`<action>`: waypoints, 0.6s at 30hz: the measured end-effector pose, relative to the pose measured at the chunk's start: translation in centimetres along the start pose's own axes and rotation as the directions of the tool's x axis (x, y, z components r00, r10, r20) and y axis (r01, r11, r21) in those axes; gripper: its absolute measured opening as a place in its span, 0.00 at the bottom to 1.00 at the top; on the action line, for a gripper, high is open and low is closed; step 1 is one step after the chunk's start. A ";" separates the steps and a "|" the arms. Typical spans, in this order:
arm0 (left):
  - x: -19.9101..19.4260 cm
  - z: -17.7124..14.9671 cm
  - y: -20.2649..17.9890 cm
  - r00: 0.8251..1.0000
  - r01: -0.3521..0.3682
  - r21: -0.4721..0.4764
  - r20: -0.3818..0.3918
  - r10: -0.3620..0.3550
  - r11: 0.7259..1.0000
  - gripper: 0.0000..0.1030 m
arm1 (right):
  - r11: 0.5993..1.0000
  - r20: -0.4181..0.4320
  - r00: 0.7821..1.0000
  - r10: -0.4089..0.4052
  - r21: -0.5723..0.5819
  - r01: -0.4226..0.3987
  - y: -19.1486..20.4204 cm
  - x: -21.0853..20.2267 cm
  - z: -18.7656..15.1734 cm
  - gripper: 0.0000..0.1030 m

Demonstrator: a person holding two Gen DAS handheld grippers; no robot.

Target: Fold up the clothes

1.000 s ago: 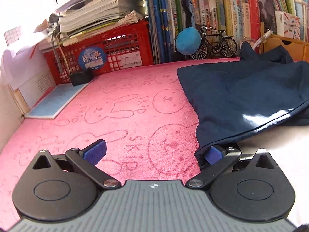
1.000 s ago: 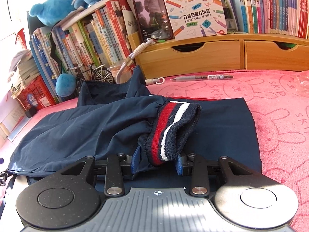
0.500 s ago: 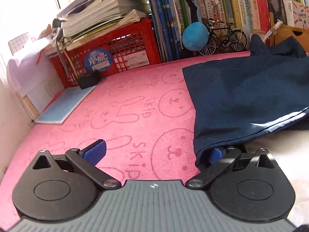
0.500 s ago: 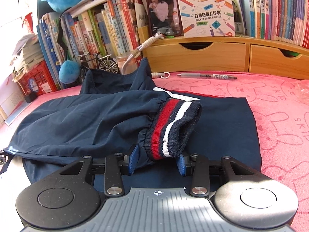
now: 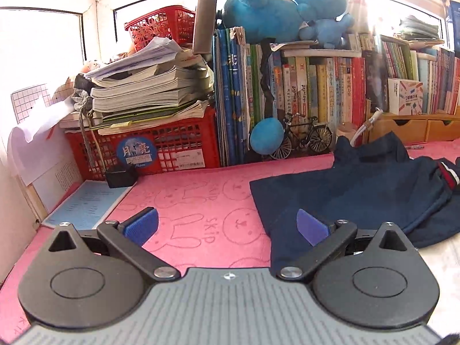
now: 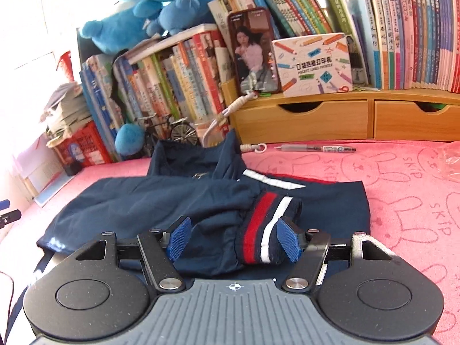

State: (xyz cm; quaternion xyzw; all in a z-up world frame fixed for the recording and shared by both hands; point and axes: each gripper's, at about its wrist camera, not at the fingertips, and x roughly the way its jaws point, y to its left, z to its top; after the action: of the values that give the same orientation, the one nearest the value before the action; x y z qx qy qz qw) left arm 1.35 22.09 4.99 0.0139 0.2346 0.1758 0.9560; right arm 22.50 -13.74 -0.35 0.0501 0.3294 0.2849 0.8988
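Released since the earlier frames: right tongs [image 6: 234, 241] were clamped on the striped cuff [image 6: 266, 230] and now stand apart, blue pads on either side of it with a gap on the left side. Left tongs [image 5: 227, 227] were wide apart then and are wide apart now, but have lifted back from the garment's edge, so more of the shelf shows in that view.

Navy jacket [image 6: 178, 198] lies on the pink rabbit-print mat [image 5: 187, 201] that covers the bench. Its sleeve is laid across the body, cuff resting on top near the front edge. Collar end is rumpled and points toward the wooden drawer unit [image 6: 316, 118]. In the left view the jacket's [image 5: 359, 195] near corner sits under the right-hand pad; no contact that I can confirm.

Step, as judged: one sleeve fold just set down, both tongs free. Fold is partial; body is not yet halved.

Next move probably calls for a fresh grip on the left edge or hem, both layers pinched together, then a carry across without dragging the laid sleeve out of place.

Surroundings: pen [image 6: 316, 148] on the mat behind the jacket, model bicycle [image 5: 302, 135], red crate [image 5: 161, 149] with stacked papers.
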 end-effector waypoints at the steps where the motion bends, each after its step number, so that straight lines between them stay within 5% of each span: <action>1: 1.0 0.5 -1.1 1.000 0.009 0.006 0.003 -0.009 1.000 1.00 | 1.000 0.010 1.000 0.003 0.021 -0.003 0.2 0.3 0.2 0.64; 5: 4.5 0.8 -5.5 0.999 0.046 0.087 -0.023 -0.044 0.995 1.00 | 0.994 0.032 0.994 0.108 -0.002 -0.108 2.6 1.2 0.2 0.64; 9: 7.6 -1.9 -7.9 0.992 -0.026 0.246 -0.115 0.056 0.969 1.00 | 0.978 -0.011 0.999 0.053 -0.202 -0.054 6.5 3.4 -0.5 0.68; 13: 7.6 -3.8 -6.0 0.990 -0.021 0.150 -0.138 0.042 0.988 1.00 | 0.968 -0.071 0.997 -0.032 -0.249 0.013 6.0 6.2 -2.5 0.73; 18: 7.6 -3.9 -5.7 0.986 -0.020 0.097 -0.160 0.036 0.995 1.00 | 0.925 -0.032 0.994 -0.101 -0.370 0.082 7.4 6.6 -4.4 0.76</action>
State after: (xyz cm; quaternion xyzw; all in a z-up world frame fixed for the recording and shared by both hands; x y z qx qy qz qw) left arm 7.78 19.16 -2.49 0.0485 0.3194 0.1782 0.9294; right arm 20.27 -4.40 -5.45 -0.1420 0.2945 0.3006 0.8960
